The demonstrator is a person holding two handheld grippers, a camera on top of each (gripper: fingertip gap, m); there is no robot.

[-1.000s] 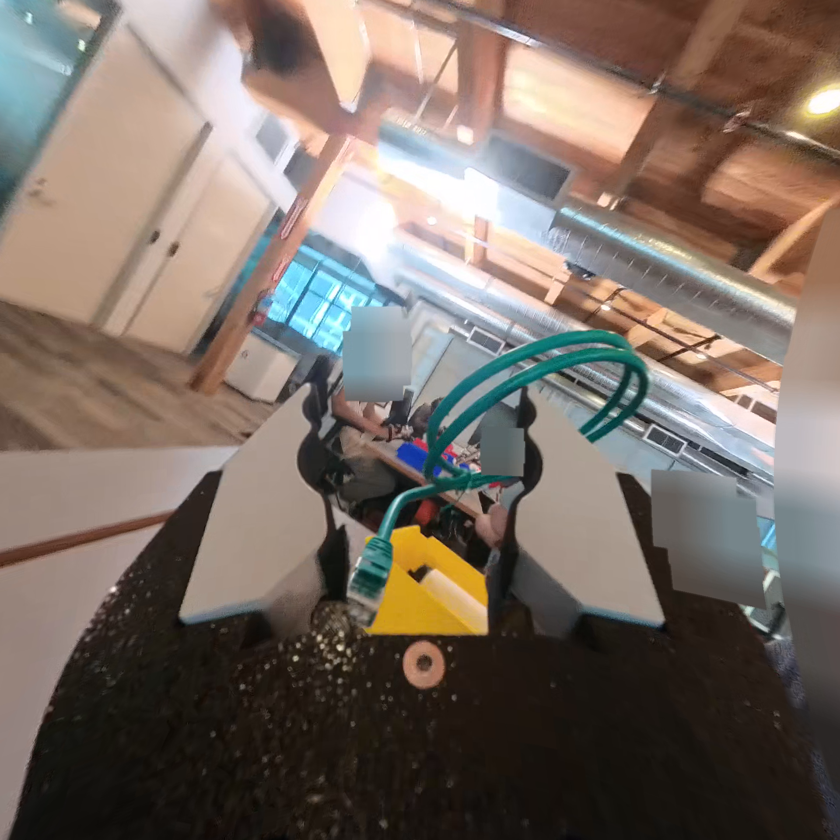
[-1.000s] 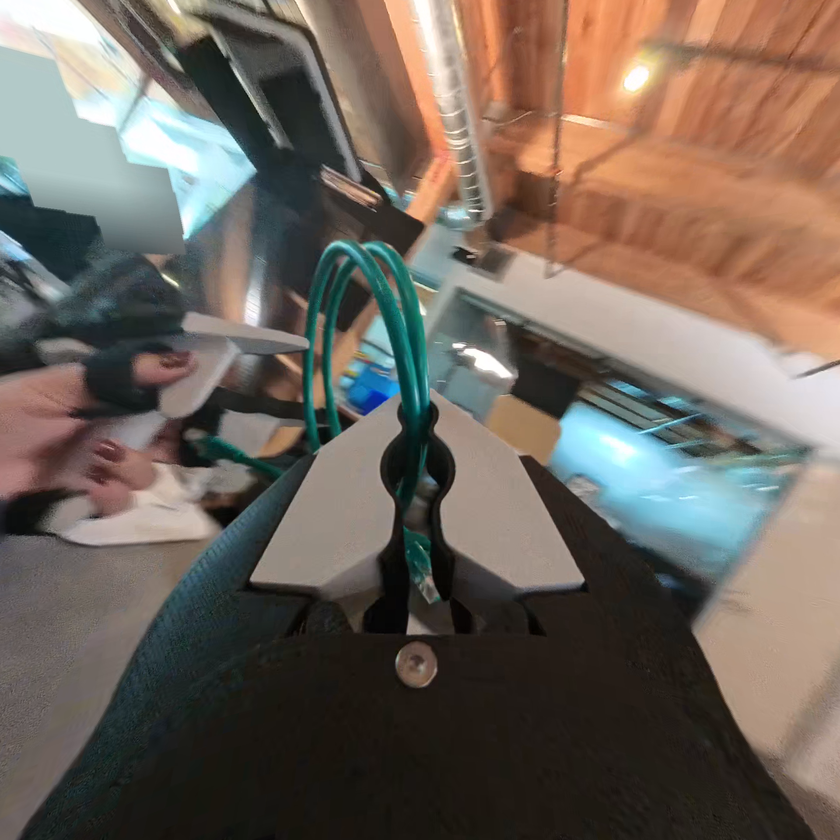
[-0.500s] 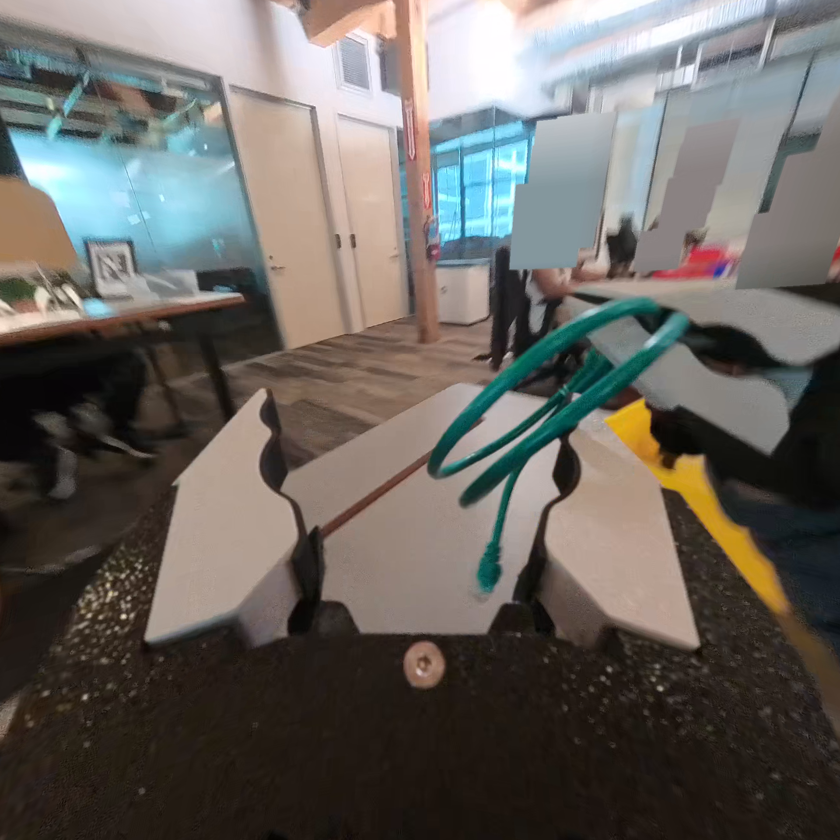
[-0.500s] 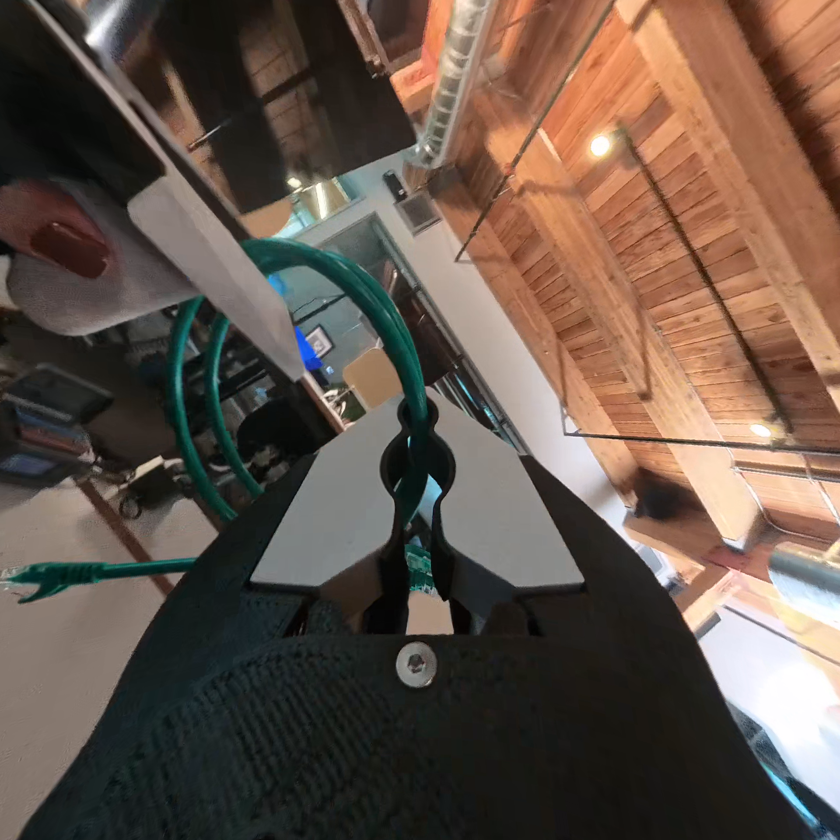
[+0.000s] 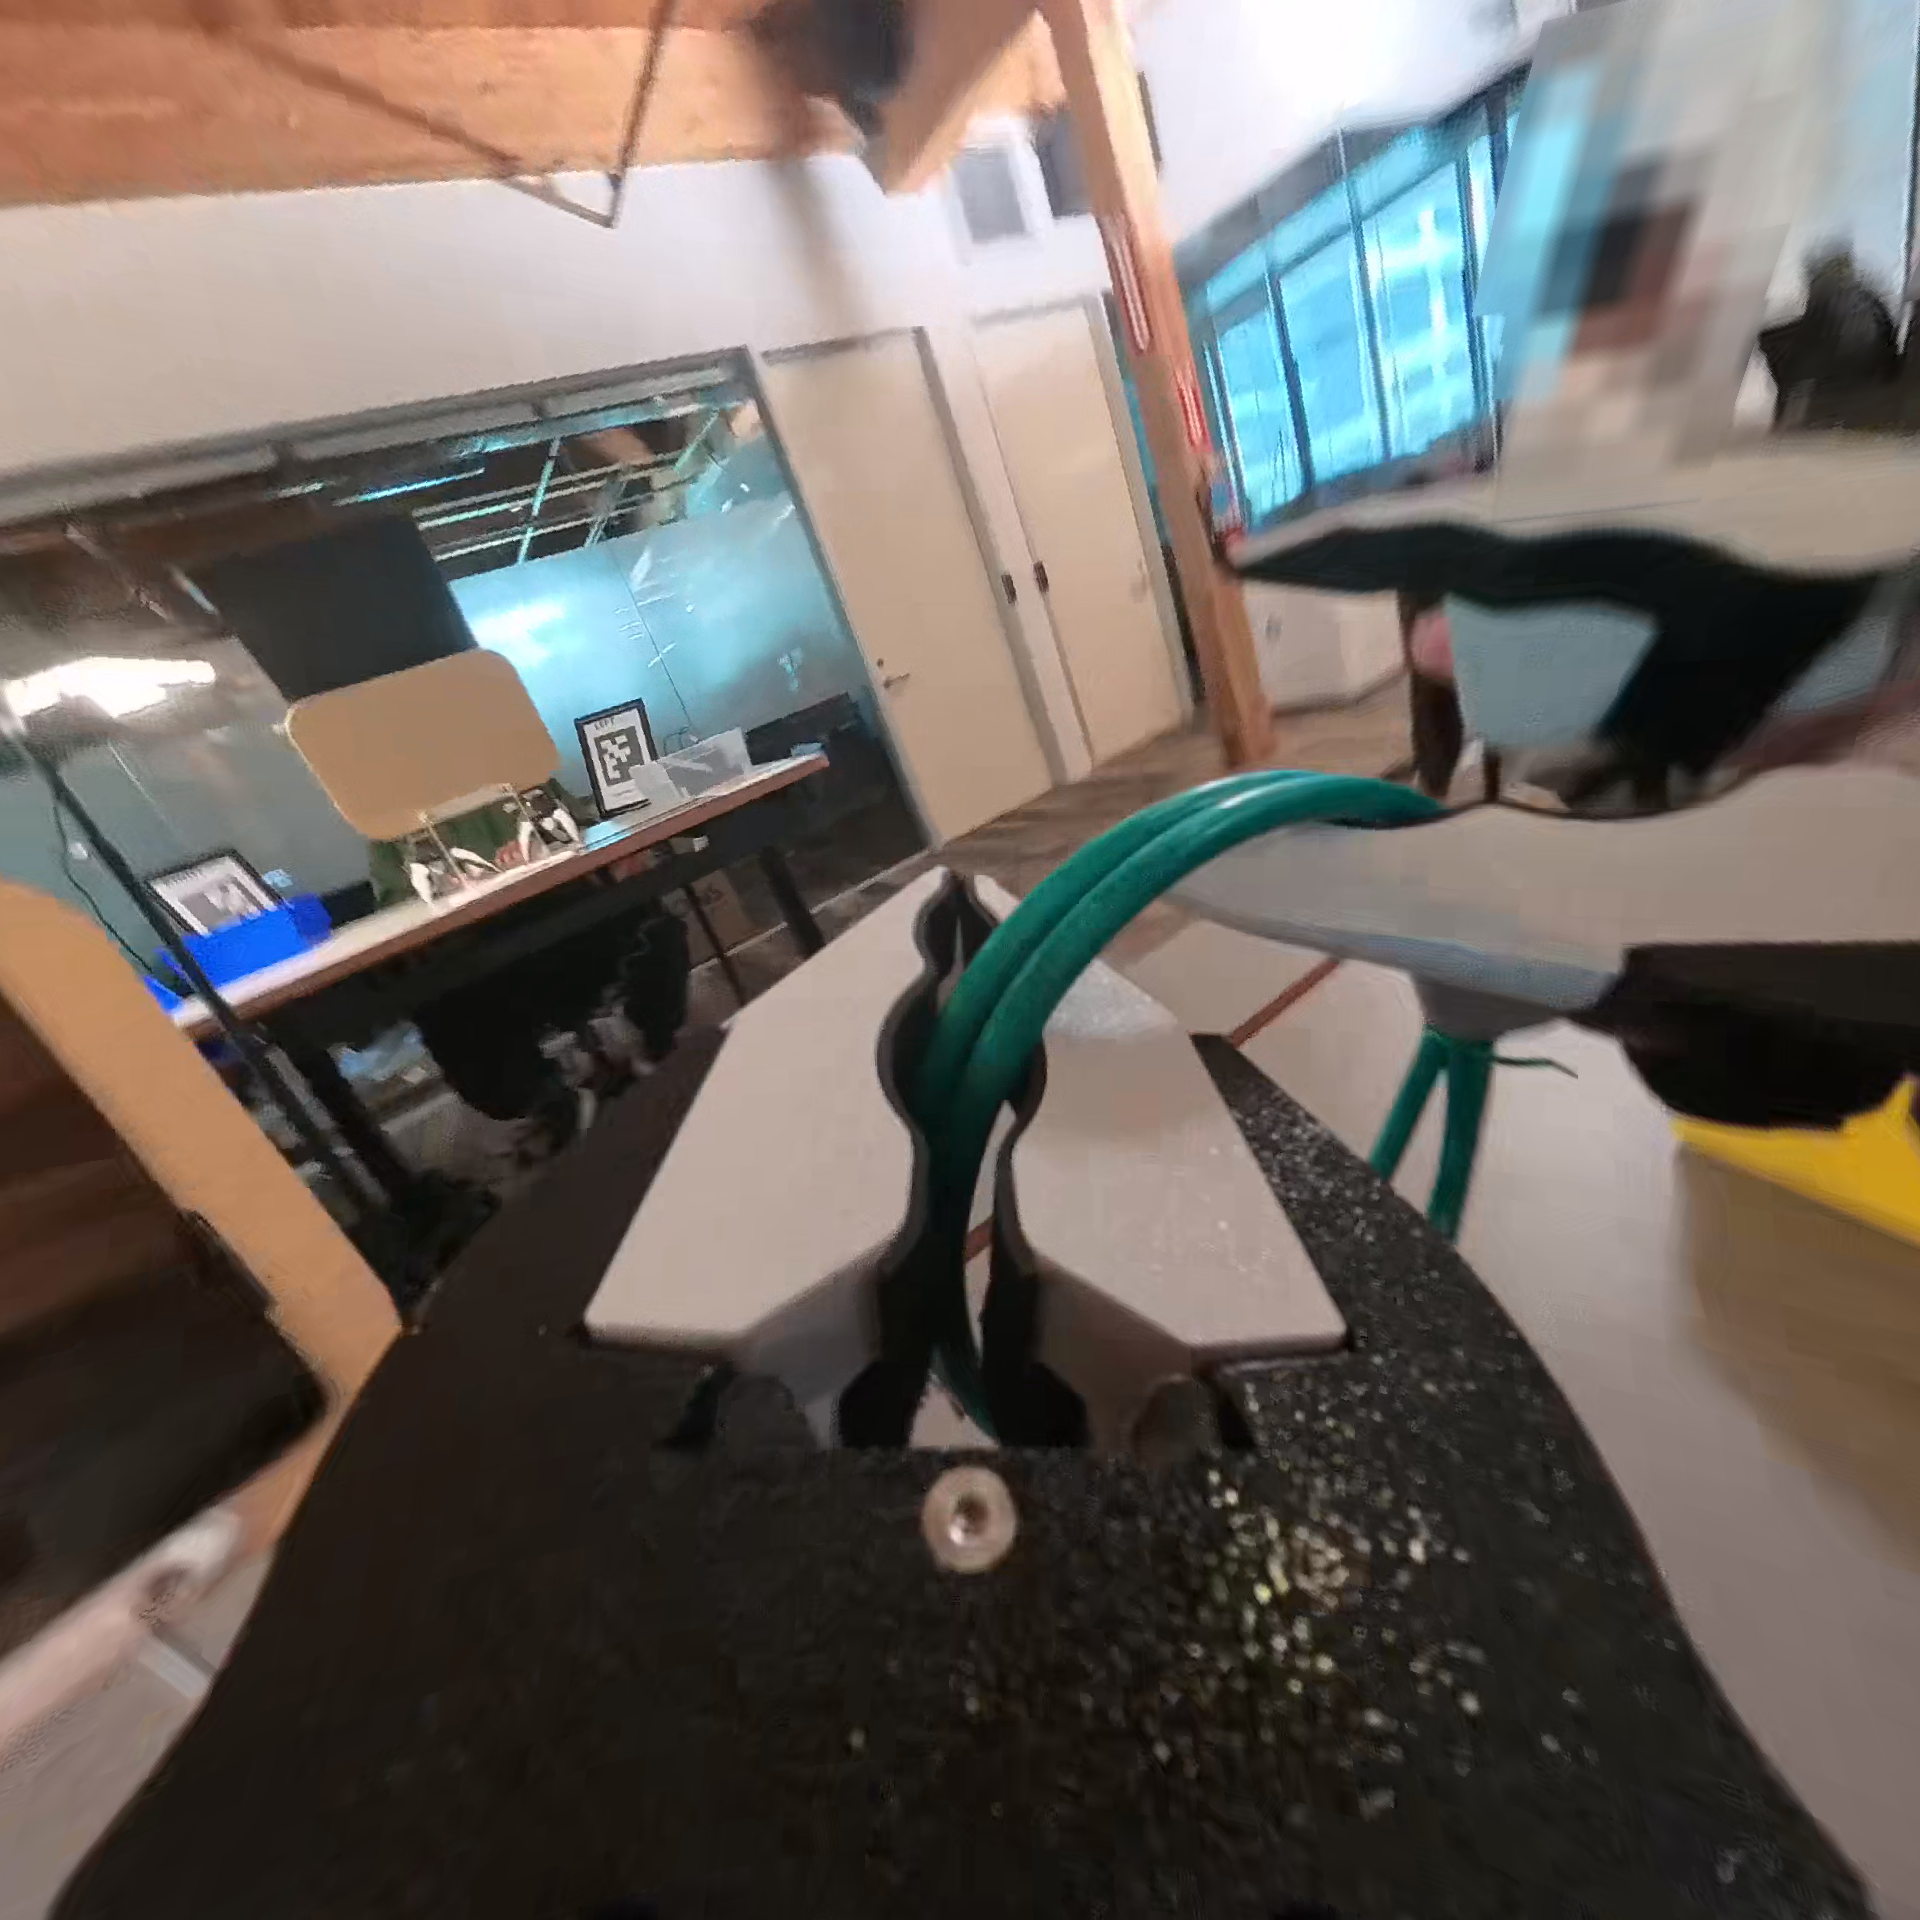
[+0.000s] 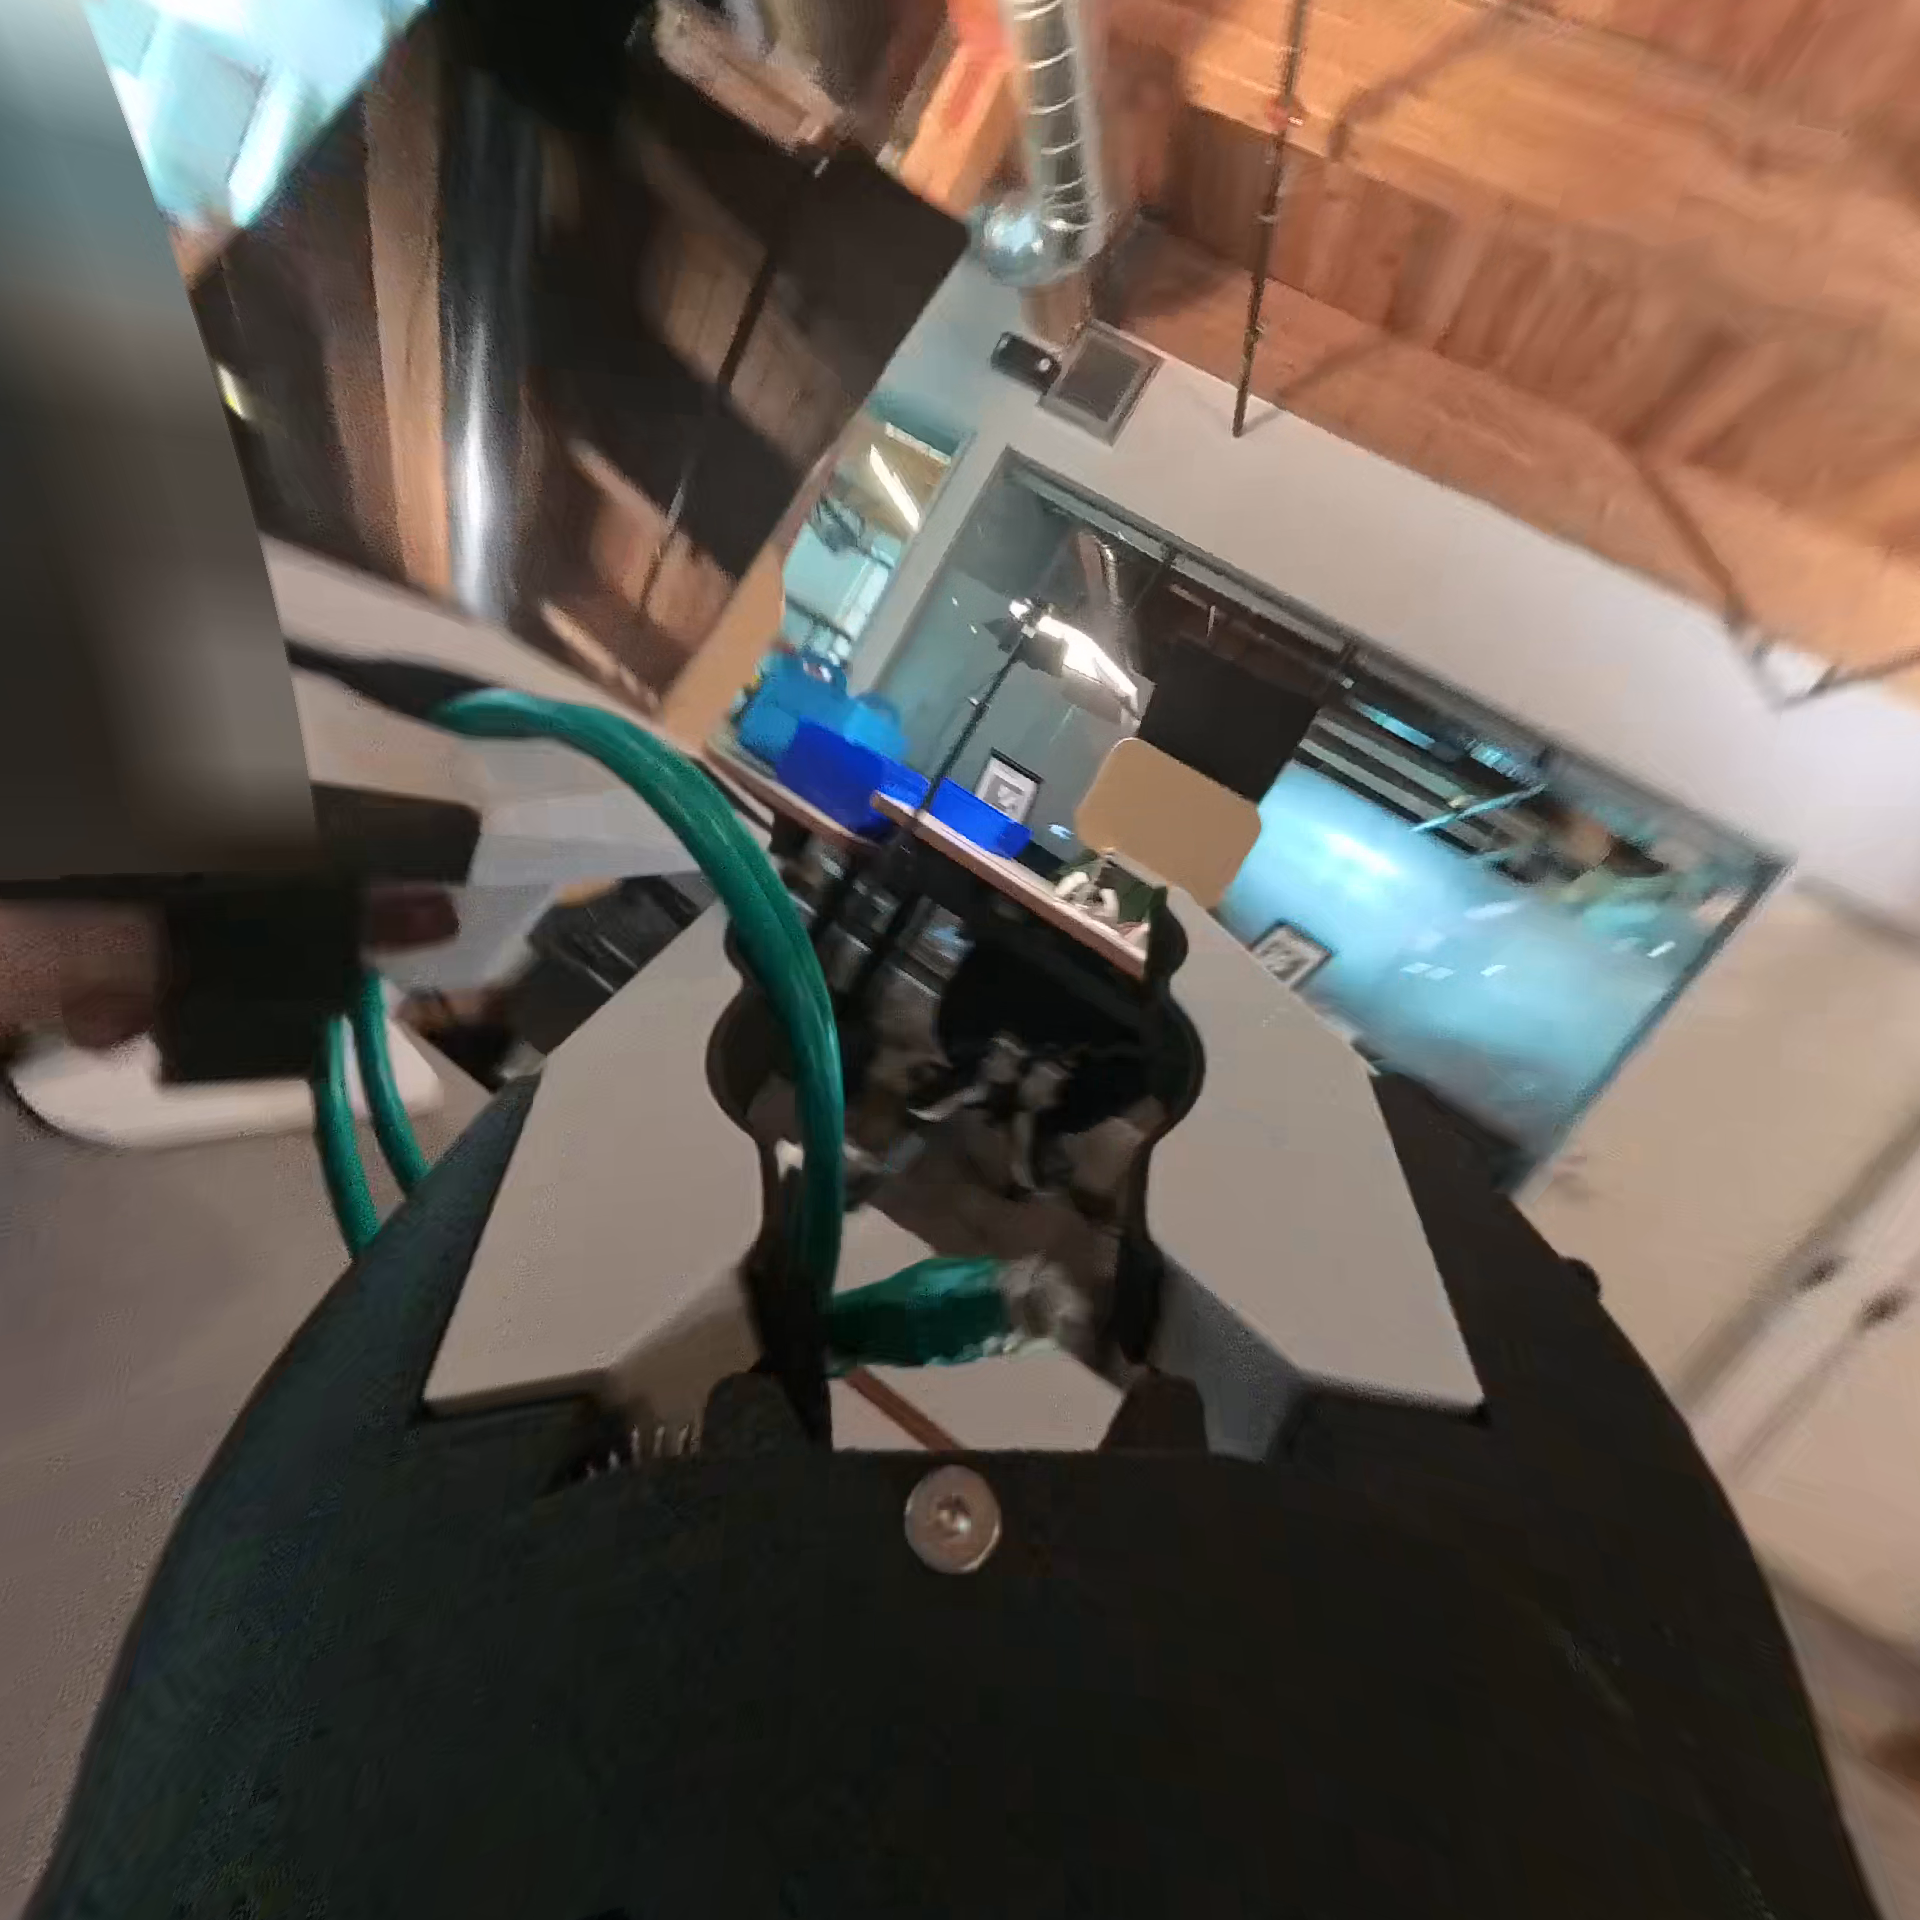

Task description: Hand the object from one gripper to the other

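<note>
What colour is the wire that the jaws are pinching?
Green. The cable shows best in the left wrist view.

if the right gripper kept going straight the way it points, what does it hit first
Probably nothing close. The right gripper stands open, with the green cable lying against its left finger, not across the gap. Beyond the gap is a far-off desk; depth is unclear.

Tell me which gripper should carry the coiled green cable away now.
Left. The left gripper is shut on the coiled green cable; the right gripper stands open, its loops only resting against one finger.
</note>
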